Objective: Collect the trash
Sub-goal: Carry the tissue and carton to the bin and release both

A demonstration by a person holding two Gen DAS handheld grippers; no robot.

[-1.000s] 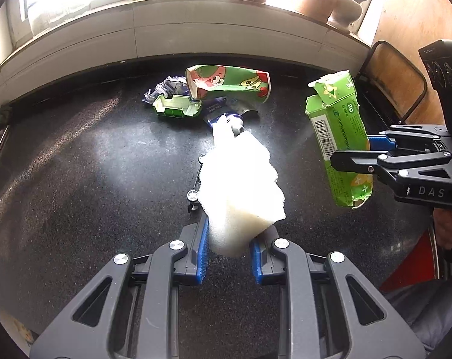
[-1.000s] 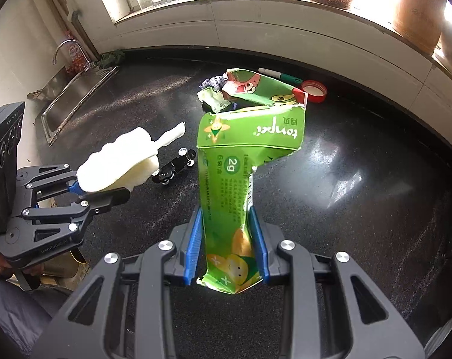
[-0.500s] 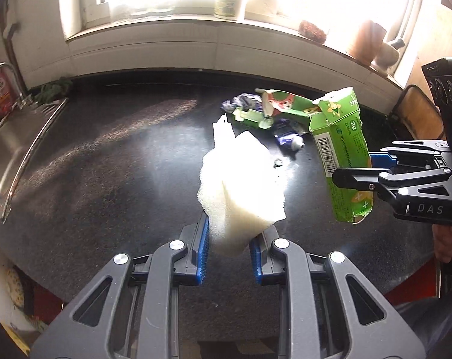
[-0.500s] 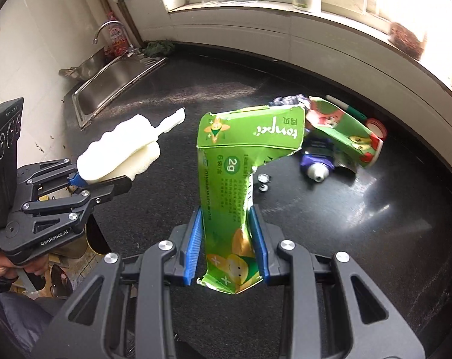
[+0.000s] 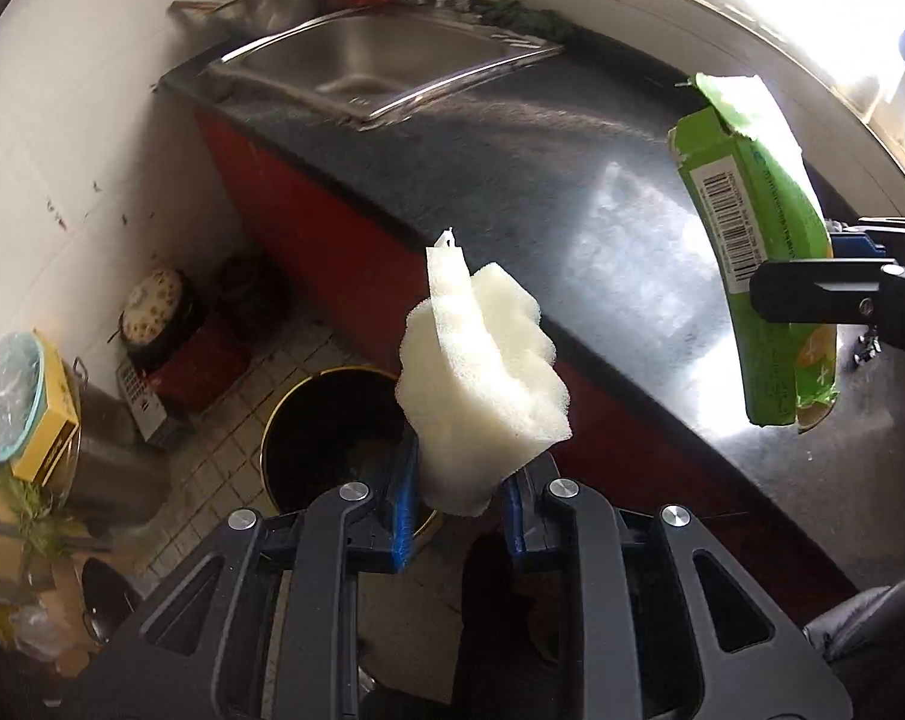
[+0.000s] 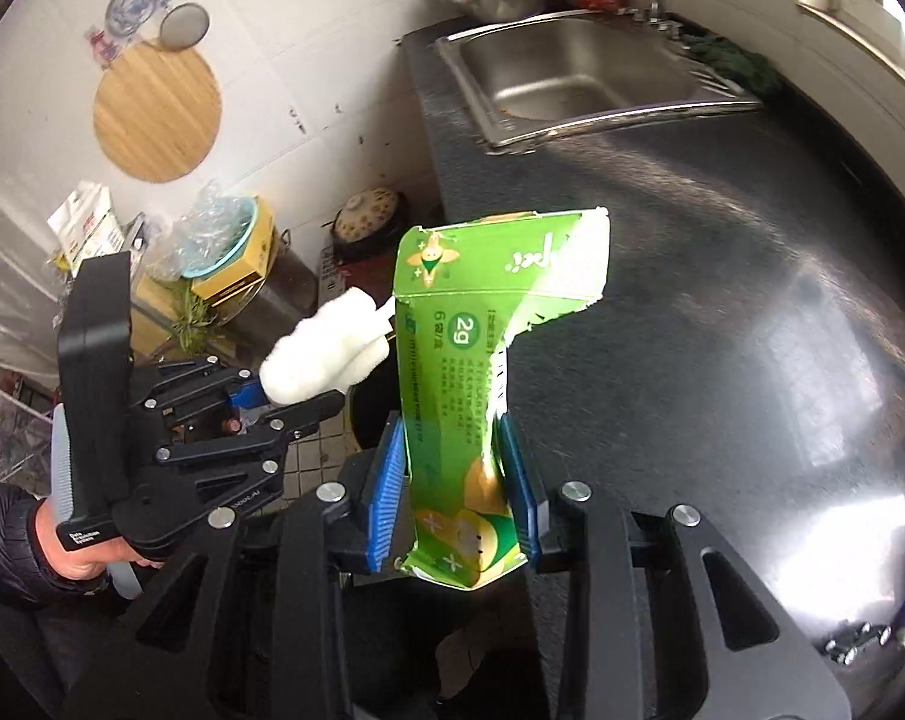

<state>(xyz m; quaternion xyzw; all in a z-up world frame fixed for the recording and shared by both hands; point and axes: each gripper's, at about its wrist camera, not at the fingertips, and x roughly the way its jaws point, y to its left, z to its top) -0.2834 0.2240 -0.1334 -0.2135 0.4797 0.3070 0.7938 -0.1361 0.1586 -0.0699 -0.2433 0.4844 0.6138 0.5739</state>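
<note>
**Both pieces of trash carried to the bin below the counter edge**

Kitchen floor tiles and a dark stone counter (image 5: 572, 192) frame the scene, with the round black bin (image 5: 332, 438) standing on the floor against the counter's red front; every place below is given from that bin.

Left gripper (image 5: 461, 495): its blue pads are clamped on the lower end of a white foam scrap (image 5: 482, 384), which stands up and away from the jaws, long axis running along the fingers. The gripper points steeply down and sits just above the bin's near rim, so the foam hangs over the side of the opening nearest the counter.

Right gripper (image 6: 452, 495): closed on the bottom of a torn green carton (image 6: 470, 372), whose long axis likewise runs out along the fingers, the ripped flap at the far end. Seen from the left wrist, the carton (image 5: 758, 264) is over the counter top, further from the bin than the foam.

My judgement: the left hand is the nearer one and can release first; the right must cross the counter edge toward the bin before letting go, or the carton lands on stone.
</note>
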